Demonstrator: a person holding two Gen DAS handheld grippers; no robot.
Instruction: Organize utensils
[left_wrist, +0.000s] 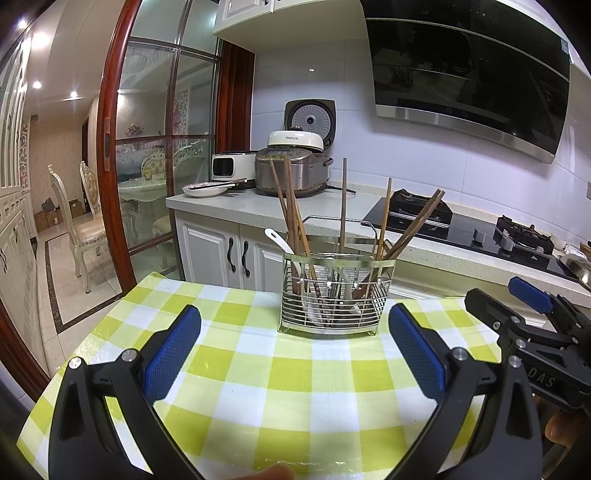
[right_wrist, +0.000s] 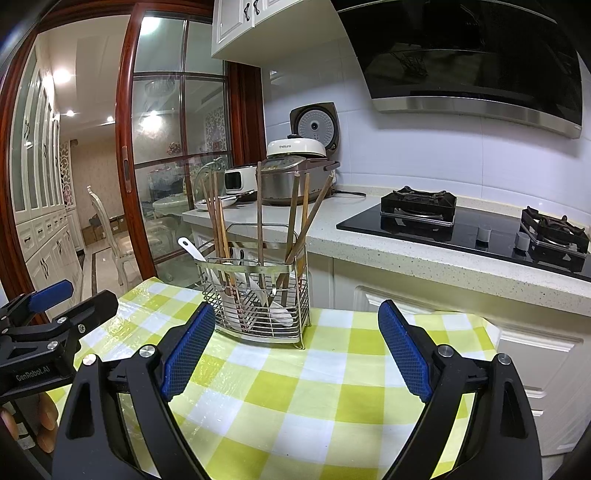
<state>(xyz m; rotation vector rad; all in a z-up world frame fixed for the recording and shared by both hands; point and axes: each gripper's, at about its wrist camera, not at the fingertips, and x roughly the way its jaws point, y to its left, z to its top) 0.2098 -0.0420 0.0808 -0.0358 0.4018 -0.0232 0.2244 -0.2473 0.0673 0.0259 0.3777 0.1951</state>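
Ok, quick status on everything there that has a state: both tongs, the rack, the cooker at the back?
Left tongs: open, empty, short of the rack.
Right tongs: open, empty.
Rack: upright on the checked cloth, holding chopsticks and a white spoon.
Rice cooker: lid up.
Stove: no flame seen.

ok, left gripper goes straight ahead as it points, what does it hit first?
Probably the silver wire utensil caddy, dead ahead between the open left gripper fingers; only bare checked tablecloth lies before it. Depth uncertain.
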